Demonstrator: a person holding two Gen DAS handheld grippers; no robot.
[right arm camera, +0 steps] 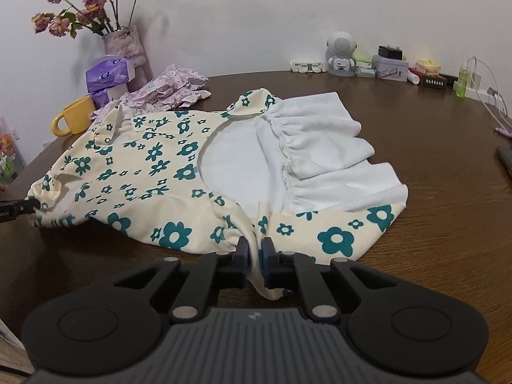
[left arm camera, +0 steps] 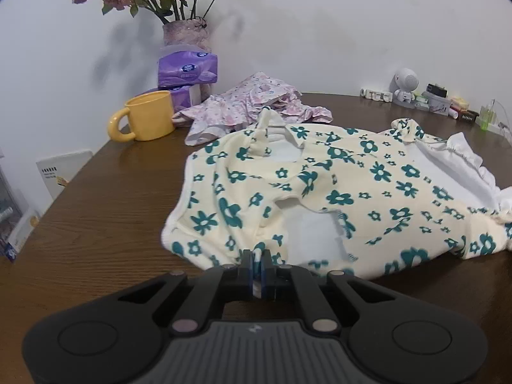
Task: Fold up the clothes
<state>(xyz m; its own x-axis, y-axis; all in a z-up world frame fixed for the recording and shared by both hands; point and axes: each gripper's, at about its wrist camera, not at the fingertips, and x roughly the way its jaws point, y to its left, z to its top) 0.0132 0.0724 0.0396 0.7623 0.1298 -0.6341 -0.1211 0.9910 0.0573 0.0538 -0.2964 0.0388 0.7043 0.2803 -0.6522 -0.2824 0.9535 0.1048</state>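
Observation:
A cream dress with teal flowers [left arm camera: 345, 192] [right arm camera: 153, 160] and a white ruffled skirt [right arm camera: 323, 147] lies spread on the brown wooden table [left arm camera: 105, 211] [right arm camera: 448, 172]. My left gripper [left arm camera: 255, 260] is shut on the near edge of the dress, with cloth pinched between its blue pads. My right gripper [right arm camera: 255, 249] is shut on a fold of the dress's near edge, cream cloth showing between the jaws. The tip of the left gripper [right arm camera: 30, 205] shows at the left edge of the right wrist view, at the dress's sleeve end.
A pink floral garment [left arm camera: 249, 105] [right arm camera: 169, 88] lies crumpled behind the dress. A yellow mug [left arm camera: 144, 116] [right arm camera: 75, 118], purple tissue packs [left arm camera: 187, 70] and a vase of dried roses [left arm camera: 185, 35] stand at the back left. Small items and a white figure [right arm camera: 340, 52] line the far wall.

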